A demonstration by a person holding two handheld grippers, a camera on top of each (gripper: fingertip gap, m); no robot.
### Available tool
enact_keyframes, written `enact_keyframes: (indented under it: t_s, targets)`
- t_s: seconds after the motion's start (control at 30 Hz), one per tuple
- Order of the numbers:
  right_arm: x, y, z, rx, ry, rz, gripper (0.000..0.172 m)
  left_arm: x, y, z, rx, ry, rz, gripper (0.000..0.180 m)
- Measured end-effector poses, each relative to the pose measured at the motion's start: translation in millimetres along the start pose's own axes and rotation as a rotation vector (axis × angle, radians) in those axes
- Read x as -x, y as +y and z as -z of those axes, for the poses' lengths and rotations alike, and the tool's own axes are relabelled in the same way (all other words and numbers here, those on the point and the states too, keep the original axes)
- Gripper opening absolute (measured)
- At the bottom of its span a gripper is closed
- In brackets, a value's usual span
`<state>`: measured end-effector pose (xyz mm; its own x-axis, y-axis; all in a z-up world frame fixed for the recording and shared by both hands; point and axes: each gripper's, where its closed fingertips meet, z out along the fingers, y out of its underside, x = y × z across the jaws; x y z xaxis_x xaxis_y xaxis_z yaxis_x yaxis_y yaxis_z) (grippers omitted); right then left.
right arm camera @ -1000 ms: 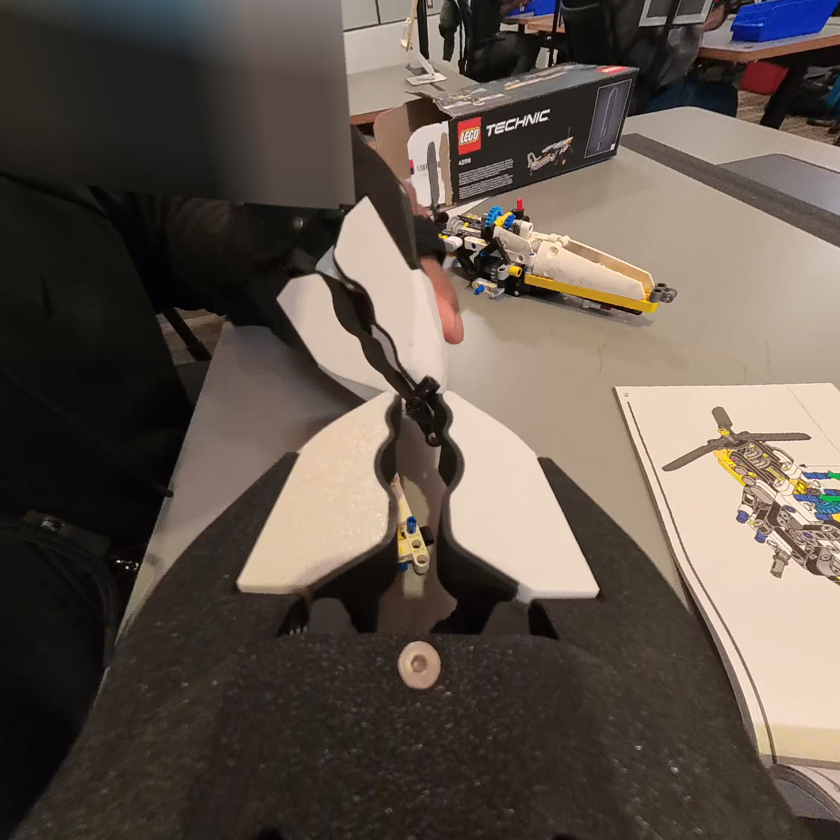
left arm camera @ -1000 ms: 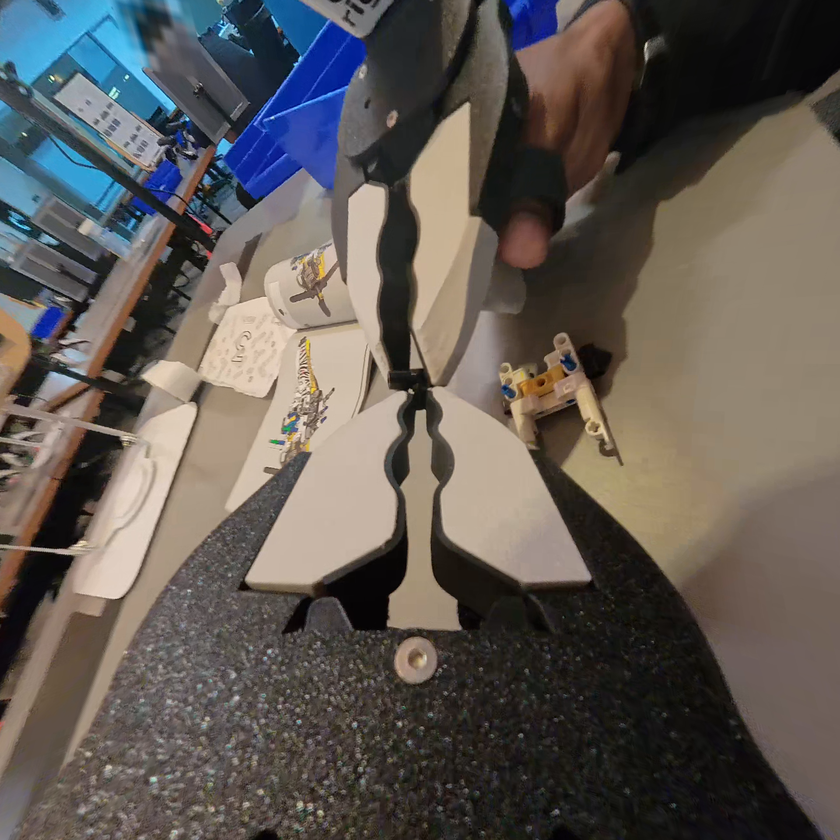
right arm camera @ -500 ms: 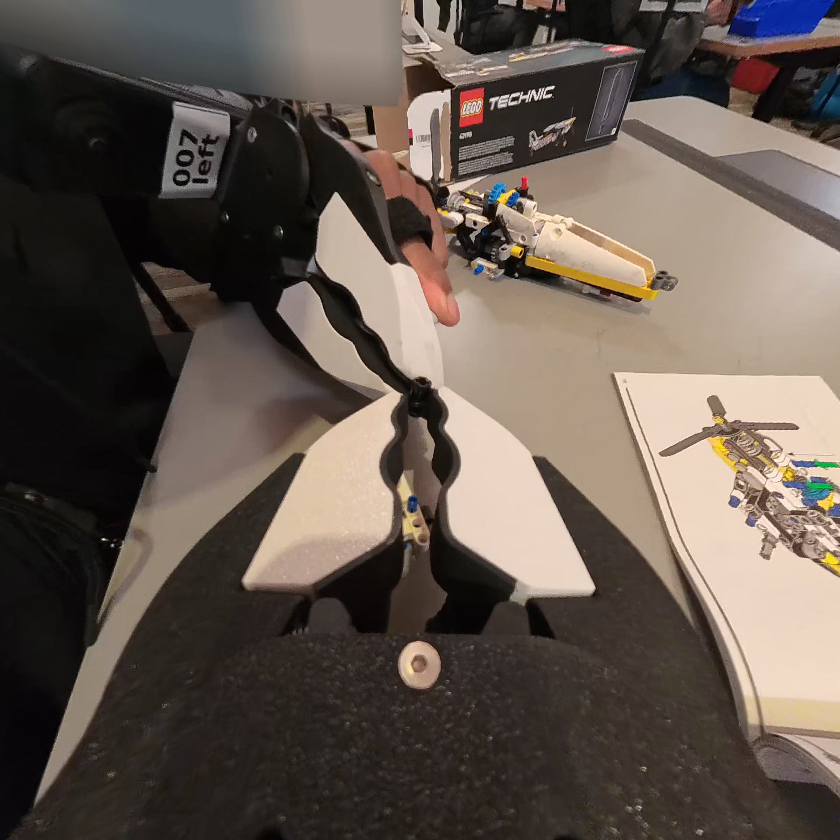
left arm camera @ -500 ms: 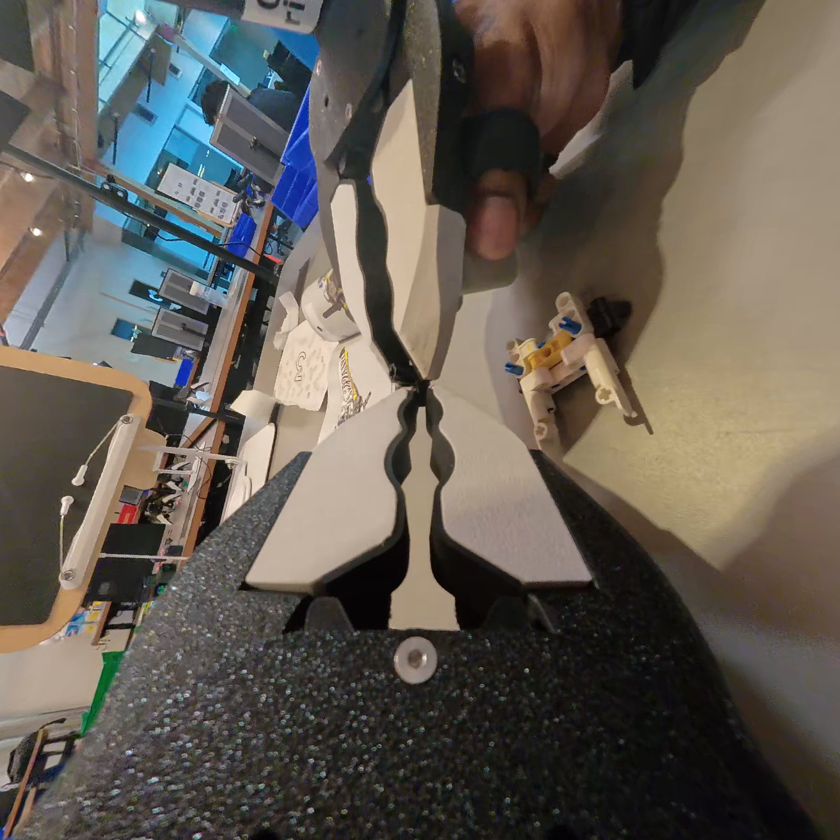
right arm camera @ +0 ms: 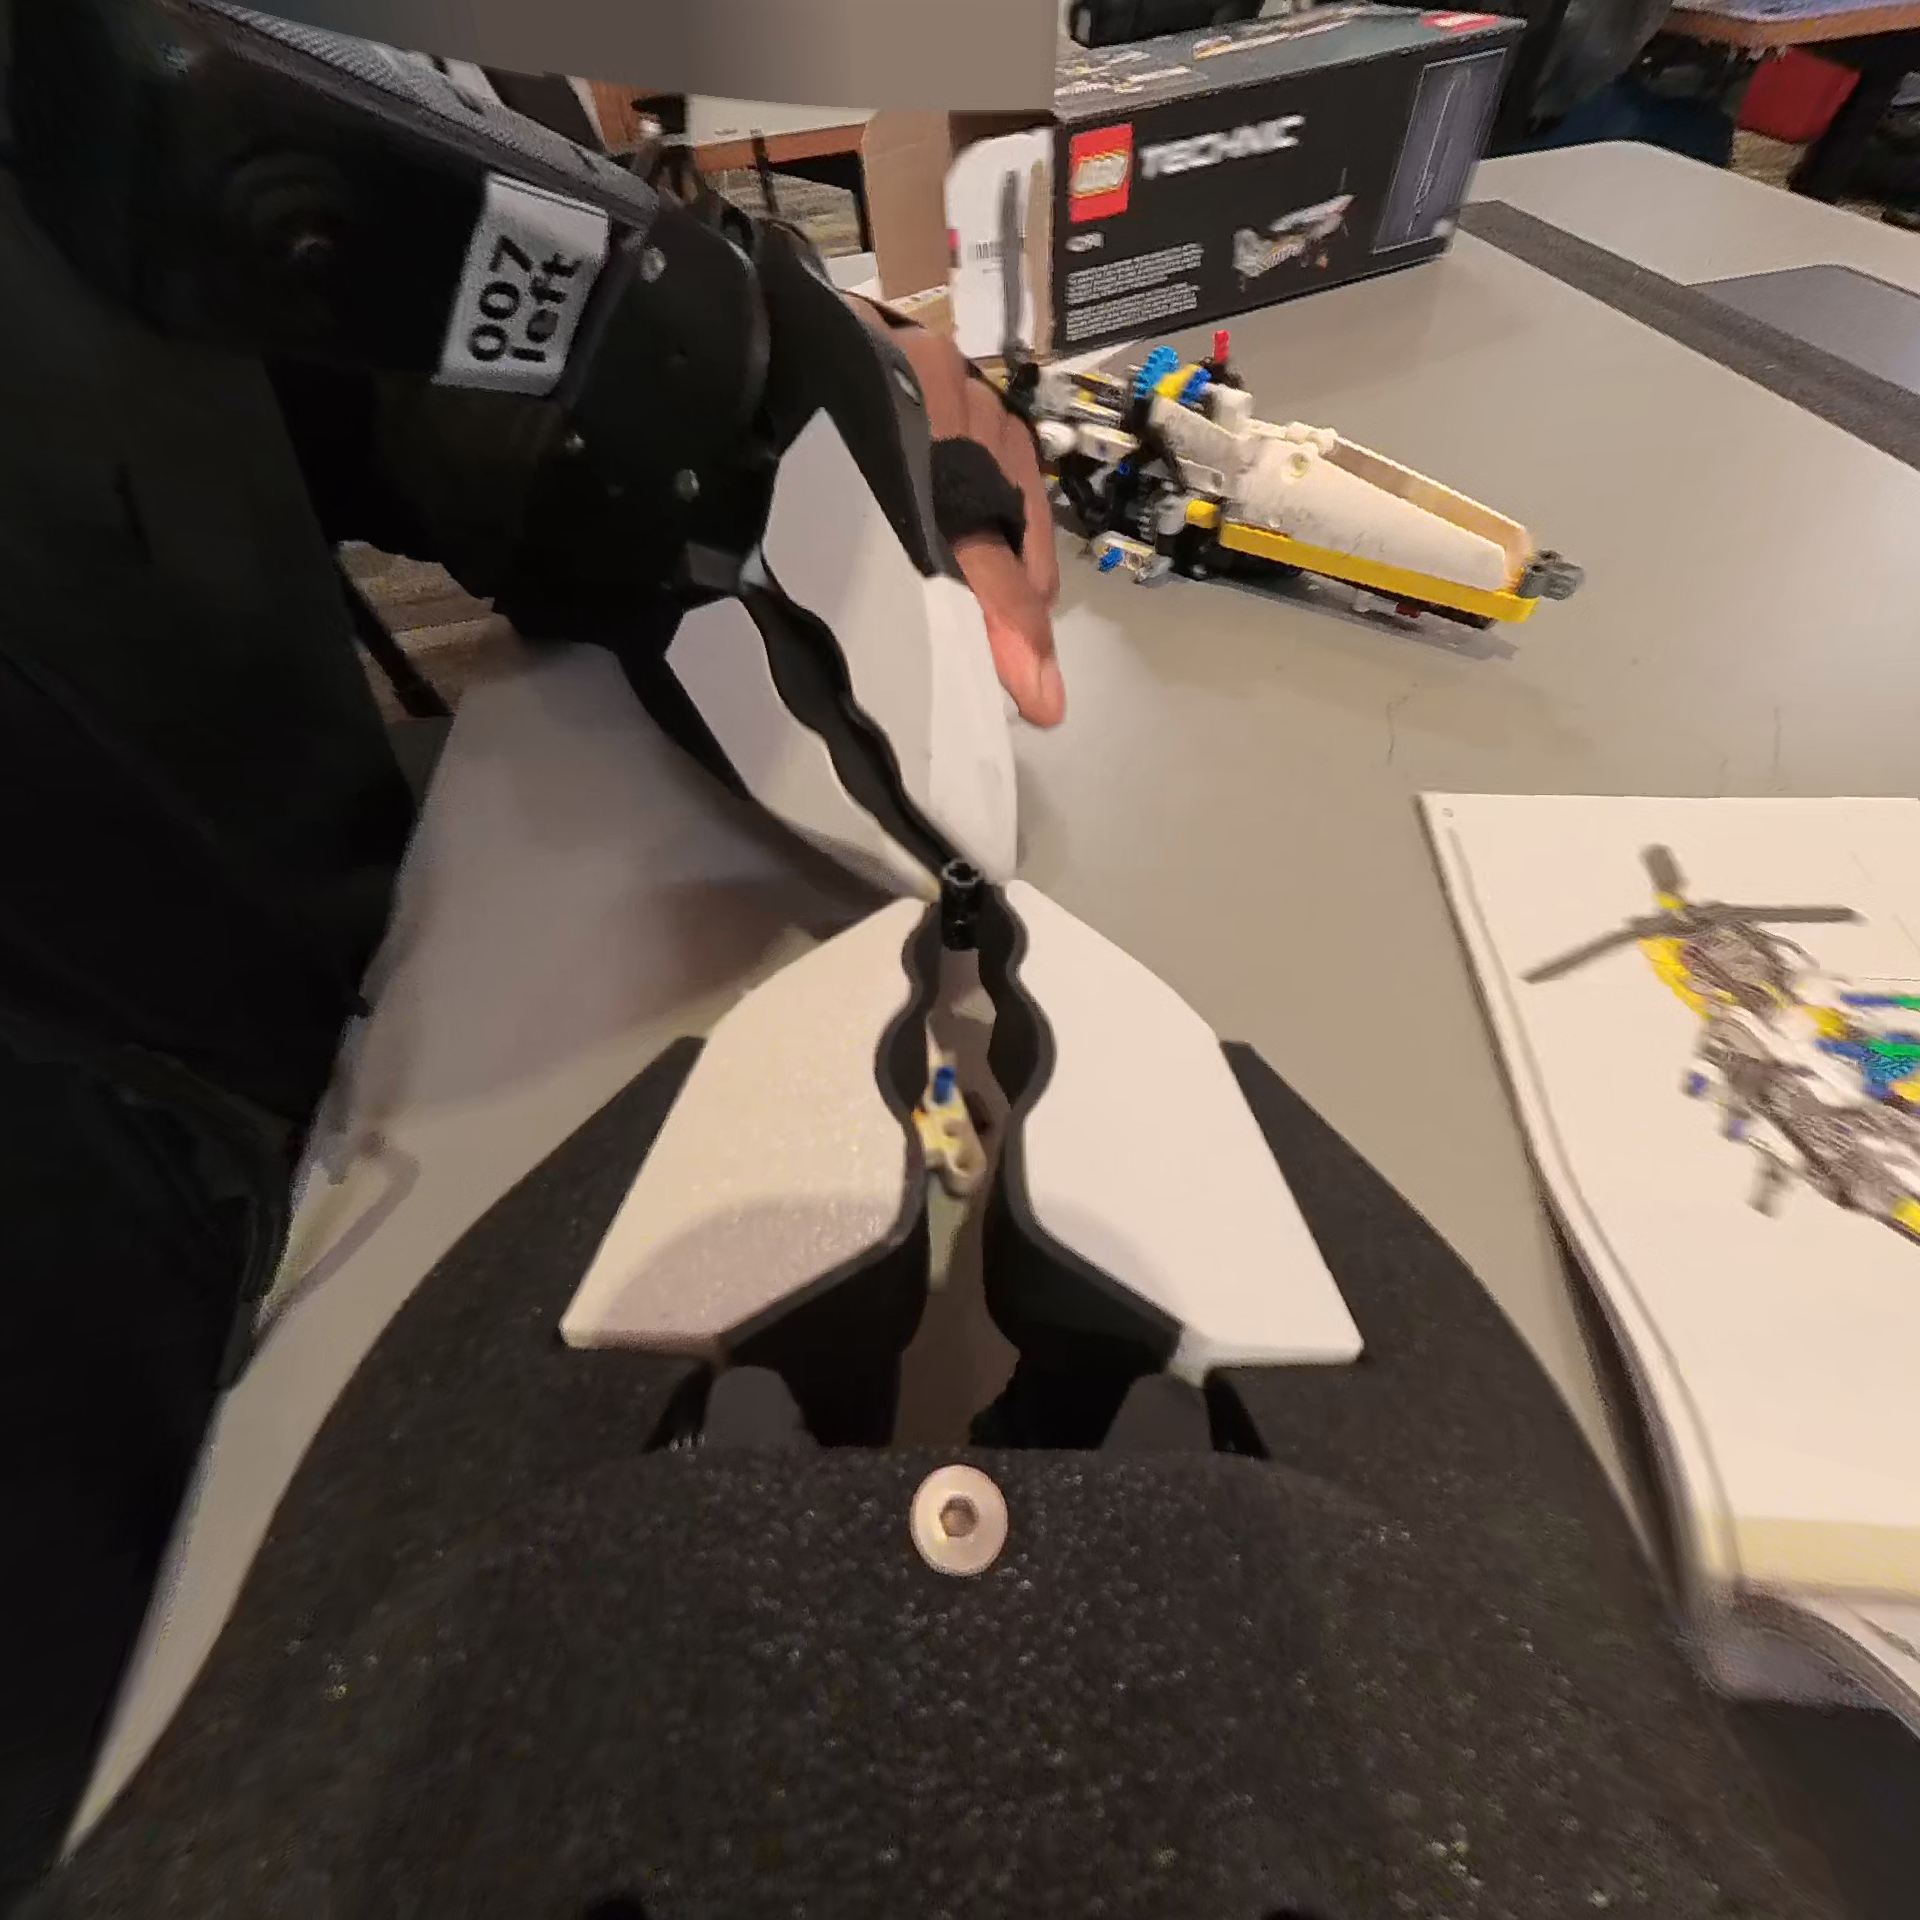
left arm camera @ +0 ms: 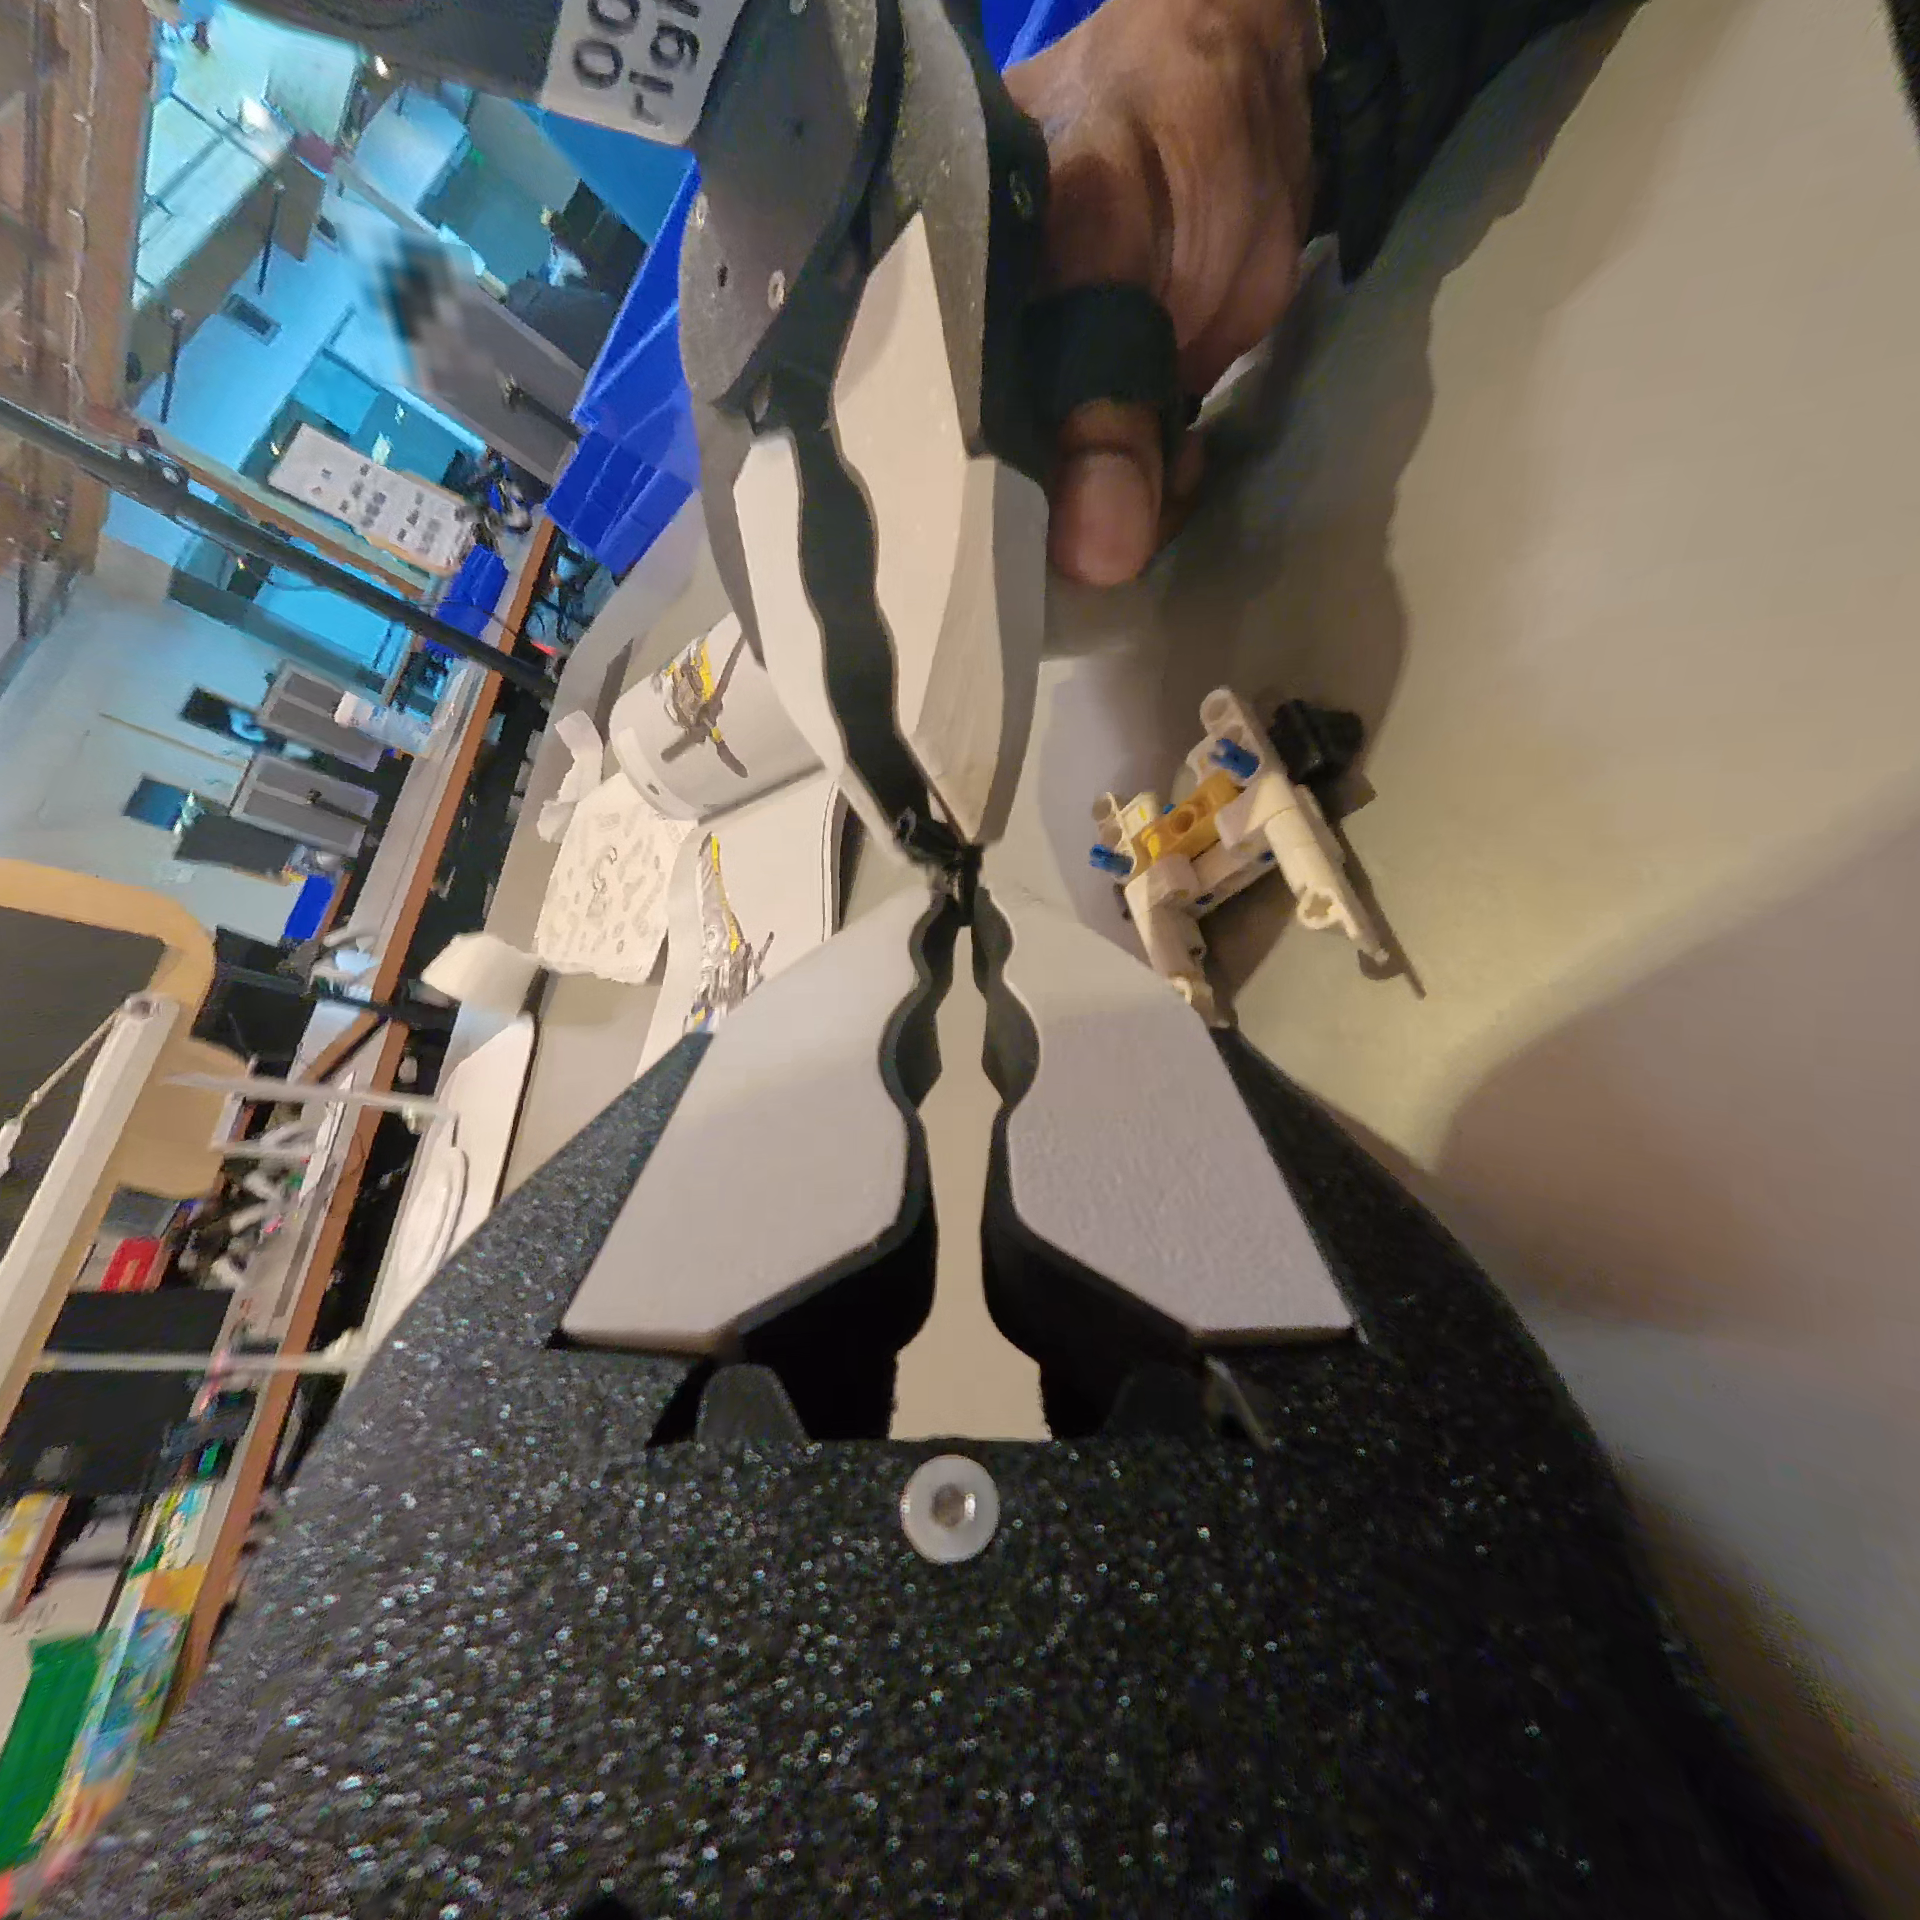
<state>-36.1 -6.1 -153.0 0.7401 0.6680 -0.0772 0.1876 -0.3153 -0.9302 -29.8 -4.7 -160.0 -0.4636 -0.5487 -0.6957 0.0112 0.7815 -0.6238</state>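
Meeting tip to tip above the grey table: left gripper and right gripper, both clamped on one small black pin connector. Each holds an end, pads pressing; the part bridges the two sets of fingertips. A bare hand with a black finger strap drives the right gripper, seen opposite in the left wrist view.

Surface: matte grey tabletop. A small white/yellow/blue brick sub-assembly lies on it just right of the joined tips, not touched. A partly built white-and-yellow brick aircraft body sits farther back, with a black toy box behind it, flap open. An open instruction booklet lies at right of the right gripper; its pages curl up in the left wrist view.

Room: workshop with more tables, blue storage bins stacked behind, monitors, shelving and clutter along the wood-edged bench. Blue-tinted light in the background.
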Motion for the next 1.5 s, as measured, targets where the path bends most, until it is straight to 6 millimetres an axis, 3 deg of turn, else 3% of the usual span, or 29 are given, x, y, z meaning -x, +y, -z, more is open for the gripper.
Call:
enact_keyframes:
  t_s: [0.07,0.17,0.33,0.43,0.53,0.67,0.8,0.87,0.93,1.03,1.13,1.23,1.3,1.4,1.5]
  targets:
    - [-18.8,3.6,16.5,-0.008,0.072,-0.016,0.007,12.0,18.3,5.8,0.052,-0.046,0.016,0.005]
    - [-39.2,13.7,43.9,-0.032,0.111,-0.079,0.007,32.1,27.3,13.0,0.033,-0.08,0.152,0.006]
    - [-40.9,8.2,53.6,-0.05,0.141,-0.054,0.008,28.2,29.1,2.7,0.054,-0.043,0.211,0.006]
    - [-41.3,1.9,64.6,-0.035,0.22,-0.018,0.007,31.2,18.6,-4.8,0.028,-0.016,0.289,0.006]
    - [-46.8,-6.1,99.9,-0.044,0.377,-0.027,0.008,39.6,-7.0,-20.3,-0.031,0.026,0.356,0.006]
    - [-55.2,-6.4,188.8,-0.042,0.695,-0.071,0.007,63.8,-66.9,-61.0,-0.144,0.121,0.408,0.006]
    - [-70.1,25.4,288.4,0.049,1.053,-0.167,0.007,91.6,-135.3,-122.5,-0.246,0.179,0.395,0.006]
    - [-76.6,40.9,317.7,0.069,1.15,-0.236,0.013,100.7,-162.0,-160.4,-0.259,0.182,0.365,0.006]
    - [-81.3,56.4,332.9,0.125,1.21,-0.292,0.027,104.6,-169.1,-203.7,-0.19,0.165,0.315,0.007]
    - [-80.1,66.1,336.9,0.143,1.22,-0.318,0.031,101.2,-160.7,-249.6,-0.093,0.162,0.31,0.021]
    - [-71.2,63.8,334.7,0.109,1.193,-0.303,0.032,99.1,-152.7,-250.2,-0.084,0.17,0.381,0.031]
    - [-58.1,54.3,322.6,0.064,1.123,-0.257,0.032,102.8,-143.1,-215.0,-0.126,0.154,0.413,0.035]
    - [-47.9,46.0,301.1,0.037,1.025,-0.215,0.029,105.0,-127.9,-181.4,-0.129,0.132,0.431,0.037]
    - [-33.6,36.5,254.5,0.022,0.844,-0.162,0.029,103.6,-94.8,-125.3,-0.121,0.104,0.492,0.038]
    - [-19.3,31.2,197.0,0.04,0.636,-0.095,0.029,89.0,-54.7,-72.6,-0.073,0.106,0.602,0.038]
